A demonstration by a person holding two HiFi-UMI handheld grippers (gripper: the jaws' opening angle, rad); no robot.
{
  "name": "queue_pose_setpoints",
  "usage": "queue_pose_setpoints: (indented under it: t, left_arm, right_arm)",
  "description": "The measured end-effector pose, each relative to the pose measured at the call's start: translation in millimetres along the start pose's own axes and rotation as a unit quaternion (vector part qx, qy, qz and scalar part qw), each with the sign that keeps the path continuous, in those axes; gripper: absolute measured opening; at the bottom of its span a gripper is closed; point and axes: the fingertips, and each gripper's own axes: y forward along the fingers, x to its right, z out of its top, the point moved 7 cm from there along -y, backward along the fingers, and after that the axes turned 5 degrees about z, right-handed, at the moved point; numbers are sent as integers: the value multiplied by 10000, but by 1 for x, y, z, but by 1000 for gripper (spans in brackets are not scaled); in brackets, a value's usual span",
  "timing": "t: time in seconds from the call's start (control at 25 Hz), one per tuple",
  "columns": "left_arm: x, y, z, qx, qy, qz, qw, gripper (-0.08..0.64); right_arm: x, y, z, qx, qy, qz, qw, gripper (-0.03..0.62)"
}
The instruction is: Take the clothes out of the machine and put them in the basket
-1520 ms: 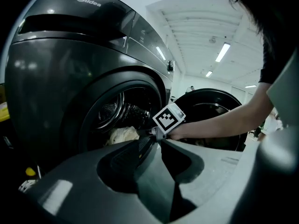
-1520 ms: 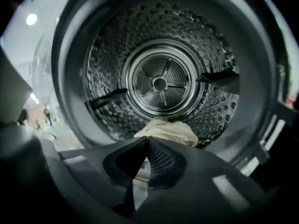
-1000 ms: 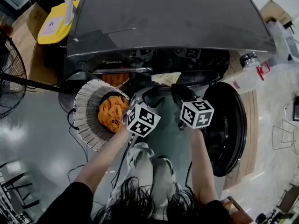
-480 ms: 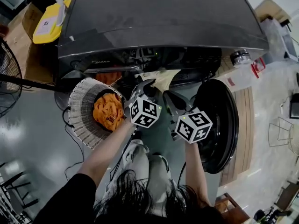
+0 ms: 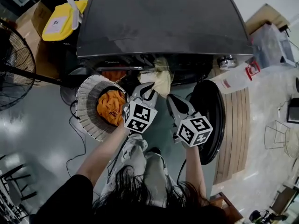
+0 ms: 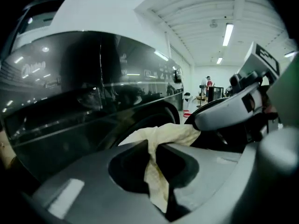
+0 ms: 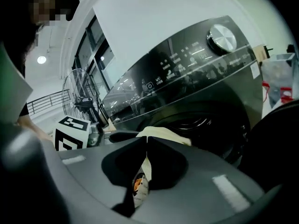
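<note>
The left claw (image 5: 148, 90) is clenched on the cream cloth (image 5: 161, 80), which hangs at the mouth of the washing machine (image 5: 163, 22), 12 o'clock. The right claw (image 5: 171, 101) is clenched on the same cloth, just beside. The basket (image 5: 86, 118) stands at 9 o'clock and holds an orange garment (image 5: 110, 107). The door (image 5: 212, 125) stands open at 3 o'clock.

workshop hall: ceiling strip lights (image 6: 228, 34), floor fan (image 5: 16, 71)
</note>
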Motion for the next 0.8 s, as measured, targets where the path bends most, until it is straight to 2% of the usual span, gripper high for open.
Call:
queue_pose_setpoints:
  t: [0.28,0.44,0.56,0.68,0.8]
  left_arm:
    - [-1,-69,50,241,-57,-24,9997,38]
    - [0,-110,80,459,-157,55,9988,38]
    - [-2,-141,98,600,-278,131,9977,38]
    - [-3,-176,116,766,-178,201,9967,38]
    - [-1,-207,136,991,-64,252,9947,38]
  right_arm:
    - [-47,-27,32,2,-121,267,9996,37]
    - [-71,-49,44,40,-179,298,9994,106]
    - [-84,-67,46,-76,-323,144,9993,118]
    - [-95,-82,40,-336,-496,73,9982,157]
    - [-108,-87,34,-635,-702,103,9955,235]
